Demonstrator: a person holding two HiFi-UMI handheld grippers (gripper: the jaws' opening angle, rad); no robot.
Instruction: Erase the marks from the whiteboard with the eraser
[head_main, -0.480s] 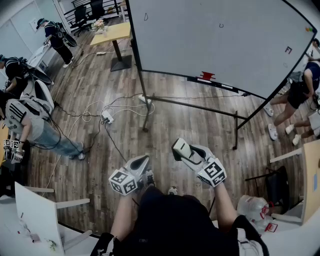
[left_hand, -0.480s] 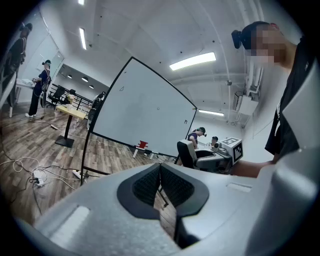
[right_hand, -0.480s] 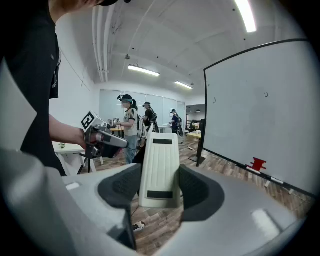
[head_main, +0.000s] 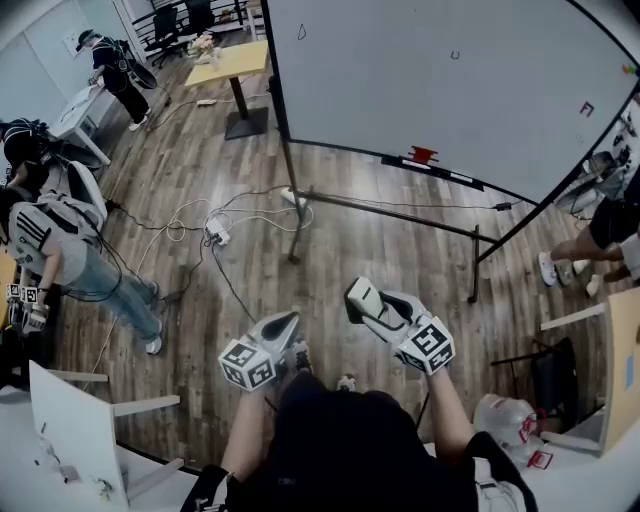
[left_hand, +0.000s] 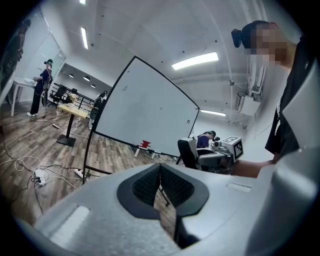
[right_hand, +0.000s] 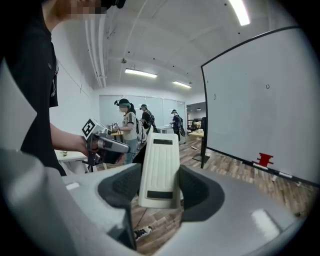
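The whiteboard (head_main: 450, 90) stands on a black frame across the wooden floor, well ahead of both grippers. It carries small marks at top left (head_main: 301, 32), in the middle (head_main: 455, 55) and at right (head_main: 586, 108). A red object (head_main: 422, 155) sits on its tray. My right gripper (head_main: 368, 303) is shut on a white ribbed eraser (right_hand: 160, 167), which sticks up between the jaws. Close to my body, my left gripper (head_main: 290, 322) is shut with nothing in it (left_hand: 160, 172). The board (left_hand: 145, 115) shows in the left gripper view and again (right_hand: 260, 110) in the right gripper view.
Cables and a power strip (head_main: 215, 235) lie on the floor before the board's stand. A yellow table (head_main: 235, 62) is at the back left. People stand at left (head_main: 50, 250) and right (head_main: 600, 240). A white desk (head_main: 70, 430) is at lower left and a black chair (head_main: 555, 375) at right.
The head view has shifted a little, so the board sits slightly higher and further right. The person at right has stepped away. Both grippers hold the same pose.
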